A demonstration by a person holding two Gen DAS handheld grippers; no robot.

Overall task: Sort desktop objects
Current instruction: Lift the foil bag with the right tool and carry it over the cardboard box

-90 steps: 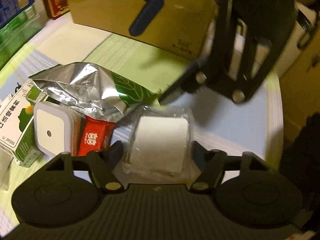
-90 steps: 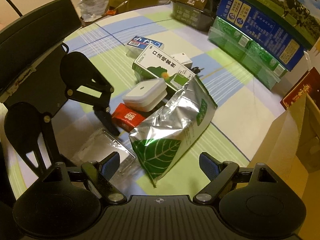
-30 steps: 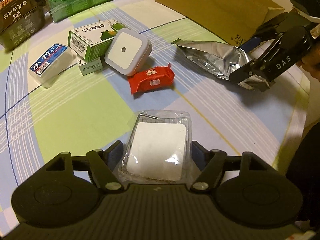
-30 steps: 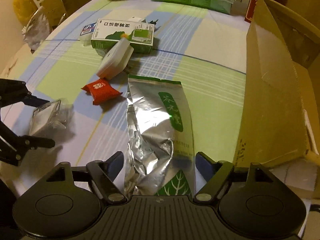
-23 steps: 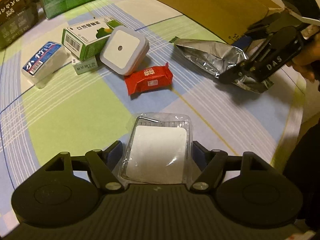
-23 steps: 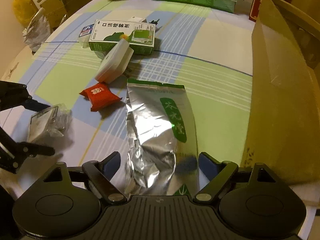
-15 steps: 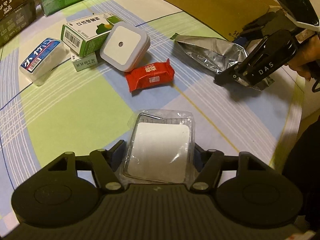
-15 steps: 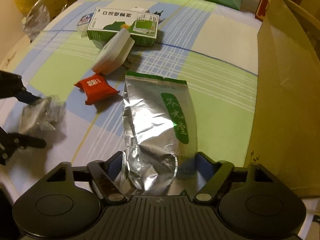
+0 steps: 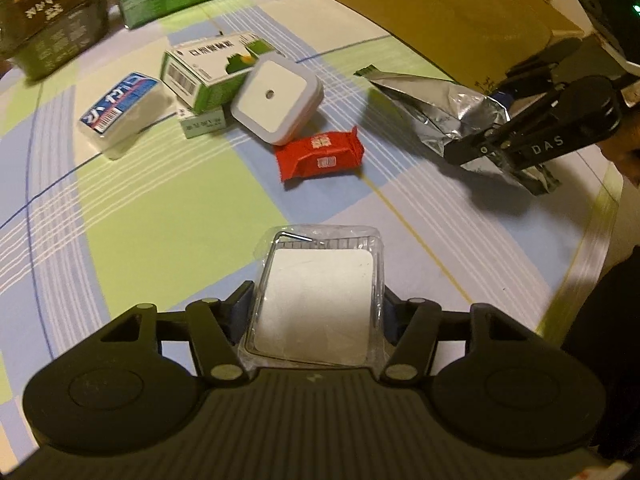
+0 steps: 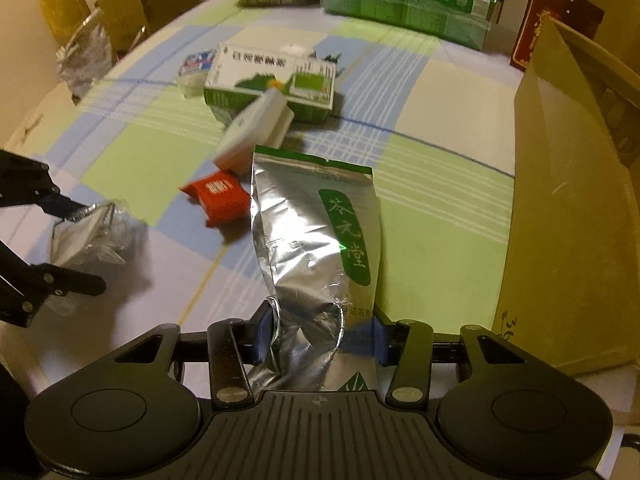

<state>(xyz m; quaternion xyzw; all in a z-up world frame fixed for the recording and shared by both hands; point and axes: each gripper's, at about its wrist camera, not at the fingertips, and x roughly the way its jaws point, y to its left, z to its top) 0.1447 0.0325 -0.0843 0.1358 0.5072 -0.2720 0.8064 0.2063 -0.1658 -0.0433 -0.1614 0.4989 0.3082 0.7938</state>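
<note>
Since earlier frame, right gripper (image 10: 316,338) has closed in, now pinching foil pouch (image 10: 316,240) beside cardboard box (image 10: 568,216). Left gripper (image 9: 318,308) clamps clear packet (image 9: 318,300). Red snack (image 9: 320,154), night light (image 9: 276,100), cartons unsorted on table (image 9: 160,232).

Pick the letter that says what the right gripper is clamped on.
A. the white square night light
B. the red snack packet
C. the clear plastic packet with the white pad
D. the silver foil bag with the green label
D: the right gripper has both fingers pressed against the crumpled lower end of the silver foil bag; the red snack packet lies apart on the table.
</note>
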